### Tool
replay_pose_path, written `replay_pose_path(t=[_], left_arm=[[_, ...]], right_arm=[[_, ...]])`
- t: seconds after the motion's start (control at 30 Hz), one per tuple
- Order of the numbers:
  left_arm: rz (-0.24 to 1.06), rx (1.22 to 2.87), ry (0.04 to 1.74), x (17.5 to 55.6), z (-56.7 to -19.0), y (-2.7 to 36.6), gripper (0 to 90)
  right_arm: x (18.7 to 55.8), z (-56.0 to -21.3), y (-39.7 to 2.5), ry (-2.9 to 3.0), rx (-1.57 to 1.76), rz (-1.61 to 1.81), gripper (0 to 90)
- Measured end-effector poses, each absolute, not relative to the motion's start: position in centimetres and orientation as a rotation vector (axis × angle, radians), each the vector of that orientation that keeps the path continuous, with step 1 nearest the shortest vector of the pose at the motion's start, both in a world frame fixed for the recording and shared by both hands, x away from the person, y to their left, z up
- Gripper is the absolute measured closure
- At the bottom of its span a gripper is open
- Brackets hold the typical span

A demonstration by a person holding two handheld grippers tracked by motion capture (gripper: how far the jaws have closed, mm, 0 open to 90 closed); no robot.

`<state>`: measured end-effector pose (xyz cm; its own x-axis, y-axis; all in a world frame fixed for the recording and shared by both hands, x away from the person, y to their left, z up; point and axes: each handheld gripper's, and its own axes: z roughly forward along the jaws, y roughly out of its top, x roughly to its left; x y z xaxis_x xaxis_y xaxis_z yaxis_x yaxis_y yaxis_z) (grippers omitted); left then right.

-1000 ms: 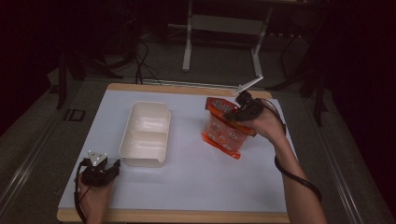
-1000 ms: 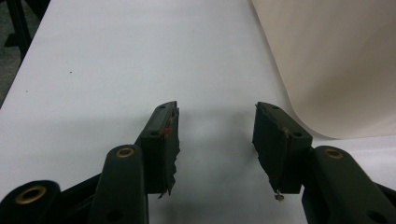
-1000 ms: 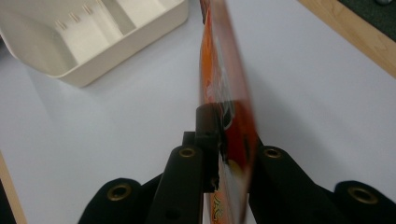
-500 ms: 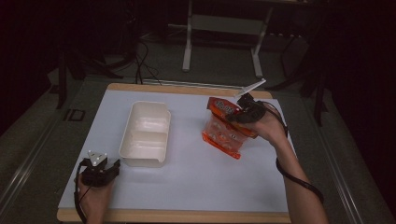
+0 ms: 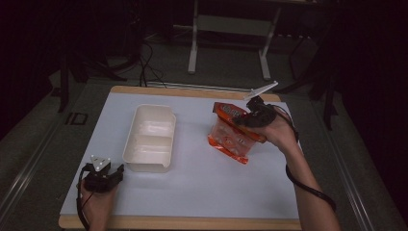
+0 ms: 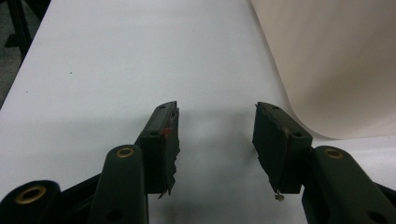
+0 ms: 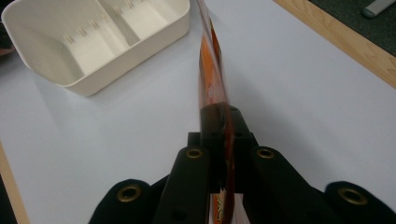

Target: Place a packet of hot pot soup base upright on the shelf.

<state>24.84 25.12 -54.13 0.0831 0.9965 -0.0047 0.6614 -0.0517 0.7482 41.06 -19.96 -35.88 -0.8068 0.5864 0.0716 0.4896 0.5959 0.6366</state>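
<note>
An orange snack bag (image 5: 233, 133) hangs tilted above the white table mat, its lower corner close to the surface. My right gripper (image 5: 248, 117) is shut on the bag's top edge; in the right gripper view the jaws pinch the thin orange film of the bag (image 7: 212, 79) edge-on at my right gripper (image 7: 219, 114). A cream two-compartment container (image 5: 149, 137) lies left of the bag, and its empty inside (image 7: 100, 35) shows beyond the bag. My left gripper (image 5: 111, 174) rests near the front left, open over bare mat (image 6: 215, 133), with the container wall (image 6: 336, 65) just to its right.
The white mat (image 5: 202, 178) sits on a wooden-edged table (image 5: 183, 224). Behind the table are a metal stand (image 5: 228, 43), cables and dark floor. Cables trail from both grippers along the person's forearms.
The right hand with the bag has shifted only slightly; the left gripper has stayed where it was.
</note>
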Motion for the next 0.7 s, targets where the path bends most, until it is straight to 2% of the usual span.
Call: replay_pose_path(t=[0.7], left_arm=[[0.733, 1.776, 1.636, 24.9, -54.1, 25.1, 50.7]], right_arm=[[40.0, -34.1, -17.7, 2.713, 0.817, 1.010, 89.6]])
